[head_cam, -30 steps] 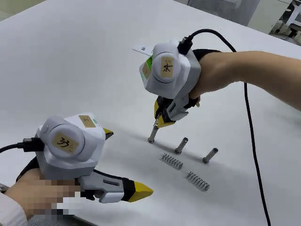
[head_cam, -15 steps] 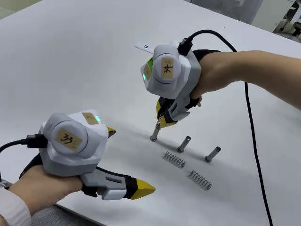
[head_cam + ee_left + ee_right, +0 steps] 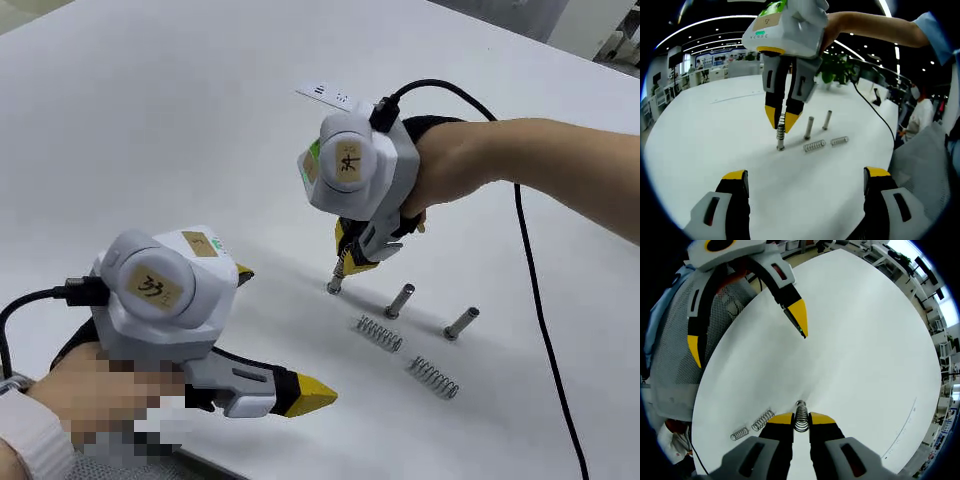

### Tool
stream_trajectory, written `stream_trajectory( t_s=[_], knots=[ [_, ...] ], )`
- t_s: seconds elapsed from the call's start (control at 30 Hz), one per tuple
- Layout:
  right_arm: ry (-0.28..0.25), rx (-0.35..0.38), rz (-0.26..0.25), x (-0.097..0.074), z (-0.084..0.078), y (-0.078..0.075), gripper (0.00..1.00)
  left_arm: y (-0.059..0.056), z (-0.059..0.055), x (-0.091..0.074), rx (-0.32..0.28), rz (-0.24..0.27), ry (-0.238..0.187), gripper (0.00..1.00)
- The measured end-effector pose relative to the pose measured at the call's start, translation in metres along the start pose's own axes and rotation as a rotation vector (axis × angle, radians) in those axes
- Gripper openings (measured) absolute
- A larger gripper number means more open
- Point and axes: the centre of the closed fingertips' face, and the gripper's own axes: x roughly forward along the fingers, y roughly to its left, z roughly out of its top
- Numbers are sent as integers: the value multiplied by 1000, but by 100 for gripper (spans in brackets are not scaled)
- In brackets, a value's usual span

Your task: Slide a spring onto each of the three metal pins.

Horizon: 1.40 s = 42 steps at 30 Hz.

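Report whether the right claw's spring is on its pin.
Partly on: in the right claw, the spring covers the upper pin; its base shows bare.

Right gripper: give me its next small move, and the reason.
Probably ease straight down, then open. The right gripper pinches a spring whose lower end sits over the top of the first pin, with the pin's lower part bare.

Two springs point(image 3: 380, 333) lie on the table point(image 3: 150, 120) before three pins point(image 3: 400, 300)
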Motion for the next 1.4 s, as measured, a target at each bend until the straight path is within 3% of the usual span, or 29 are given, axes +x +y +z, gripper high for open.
stream_trajectory(
  t_s=[0.33,0.87,1.03,1.17,1.4],
  knots=[
    [-7,14,-11,24,-1,-2,13,-2,-3,1,-2,-8,13,96],
    [-25,52,-5,26,-1,1,14,0,-5,2,-14,-10,15,96],
    [-33,60,6,28,-3,4,27,-1,-4,2,-18,-9,15,96],
    [-47,73,-13,25,-5,1,49,-1,-4,2,-22,-12,13,96],
    [-157,166,-74,12,-8,3,84,-3,-2,3,-30,-23,3,95]
  ],
)
